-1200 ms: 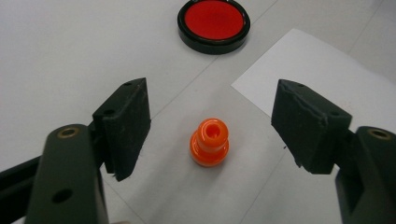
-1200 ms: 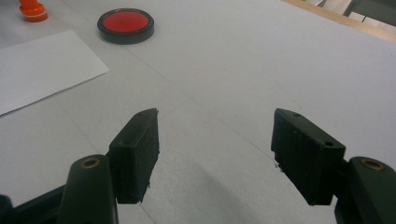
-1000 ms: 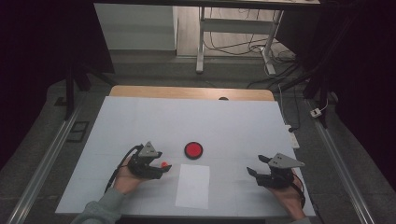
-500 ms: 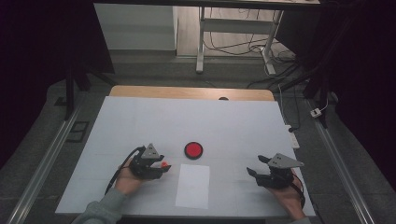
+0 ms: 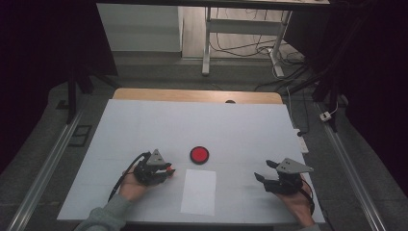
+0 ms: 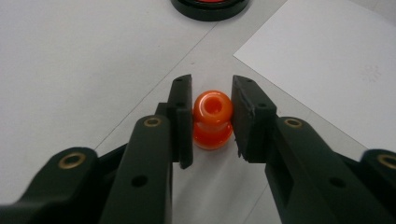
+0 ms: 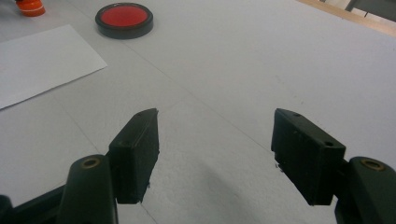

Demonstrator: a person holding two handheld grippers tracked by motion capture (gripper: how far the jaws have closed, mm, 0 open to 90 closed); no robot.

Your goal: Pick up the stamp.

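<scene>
White matte table top, wood strip at far edge, dark room, grey floor around. Left gripper: jaws have just been closing, now pinching a glossy orange waisted knob standing on the table. Round red disc, black rim, centre. White paper sheet near it. Right gripper: jaws spread, nothing between.

Glossy orange plastic stamp; matt paper

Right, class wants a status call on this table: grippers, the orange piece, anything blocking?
Left gripper just closed onto orange stamp, standing on the table. Right gripper open, idle. White paper and red pad nearby, nothing blocking.
</scene>
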